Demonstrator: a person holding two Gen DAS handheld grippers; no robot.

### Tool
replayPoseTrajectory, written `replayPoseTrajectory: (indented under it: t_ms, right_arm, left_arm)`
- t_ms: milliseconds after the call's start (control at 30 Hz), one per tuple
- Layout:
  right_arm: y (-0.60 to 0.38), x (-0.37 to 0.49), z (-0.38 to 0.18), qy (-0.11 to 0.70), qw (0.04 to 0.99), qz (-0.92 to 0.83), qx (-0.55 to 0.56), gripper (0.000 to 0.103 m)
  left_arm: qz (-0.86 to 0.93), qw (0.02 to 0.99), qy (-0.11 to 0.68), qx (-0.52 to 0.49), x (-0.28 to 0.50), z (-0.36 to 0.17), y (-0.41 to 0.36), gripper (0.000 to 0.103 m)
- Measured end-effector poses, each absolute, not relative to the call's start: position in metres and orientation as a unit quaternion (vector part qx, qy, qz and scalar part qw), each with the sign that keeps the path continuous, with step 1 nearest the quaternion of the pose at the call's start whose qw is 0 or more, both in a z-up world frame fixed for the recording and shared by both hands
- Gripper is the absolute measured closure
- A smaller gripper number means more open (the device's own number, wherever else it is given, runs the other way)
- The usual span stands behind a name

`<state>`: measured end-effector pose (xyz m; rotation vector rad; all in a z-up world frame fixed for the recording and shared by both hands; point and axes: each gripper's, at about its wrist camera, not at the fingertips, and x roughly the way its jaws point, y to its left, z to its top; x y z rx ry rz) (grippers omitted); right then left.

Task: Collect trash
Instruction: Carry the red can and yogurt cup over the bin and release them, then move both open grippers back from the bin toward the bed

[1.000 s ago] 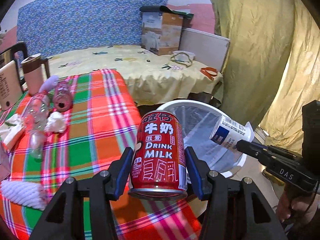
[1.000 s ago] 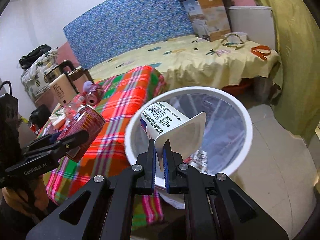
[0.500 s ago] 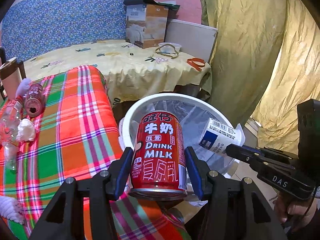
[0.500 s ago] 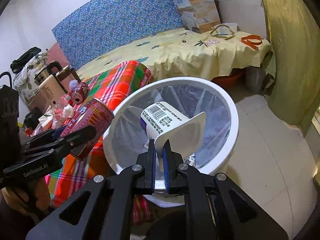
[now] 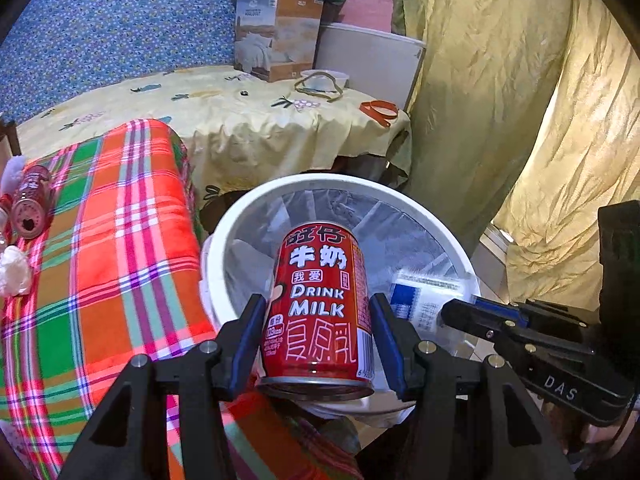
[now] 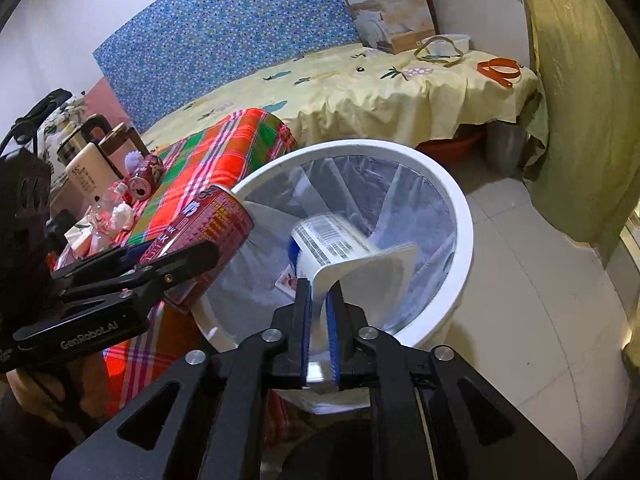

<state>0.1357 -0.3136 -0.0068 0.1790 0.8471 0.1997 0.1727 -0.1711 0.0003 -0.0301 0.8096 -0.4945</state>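
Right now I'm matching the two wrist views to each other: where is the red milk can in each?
Left wrist: red milk can bottom centre, upright between the left gripper fingers.
Right wrist: same can at left, tilted.
Shared landmark: white trash bin.

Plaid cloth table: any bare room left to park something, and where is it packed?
The plaid cloth is bare from its bin-side edge back to its far edge by the yellow-covered table. Crowded along the far-left side: a lying red can, a clear bottle and white wads. Nearest the white bin, both hand-held grippers hover.
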Motion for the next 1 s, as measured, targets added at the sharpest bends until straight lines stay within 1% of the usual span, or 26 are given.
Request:
replayPoseTrajectory:
  t_ms: [100,133,167,500,1000]
  right_arm:
    - [-0.314,0.135,-0.005,0.408,0.904,0.098,0.087,0.075]
    - [-0.314,0.135,-0.004,0.406,0.904,0.098,0.086,0.072]
    - [-0.314,0.134,-0.004,0.405,0.905,0.097,0.086,0.072]
    - [-0.316,0.131,0.003,0.393,0.910,0.097,0.091,0.071]
    - [-0.288,0.117,0.017,0.372,0.915,0.136,0.080,0.071]
  left_arm:
    - [-0.244,0.886,0.393,-0.016,0.173,-0.002,-0.172,0.048]
    - [-0.245,0.886,0.394,-0.016,0.173,-0.002,-0.173,0.048]
    - [-0.246,0.886,0.393,-0.017,0.173,-0.002,-0.172,0.048]
    - [-0.243,0.893,0.379,-0.022,0.164,0.006,-0.165,0.047]
    - [-0.200,0.914,0.350,-0.045,0.132,0.023,-0.124,0.047]
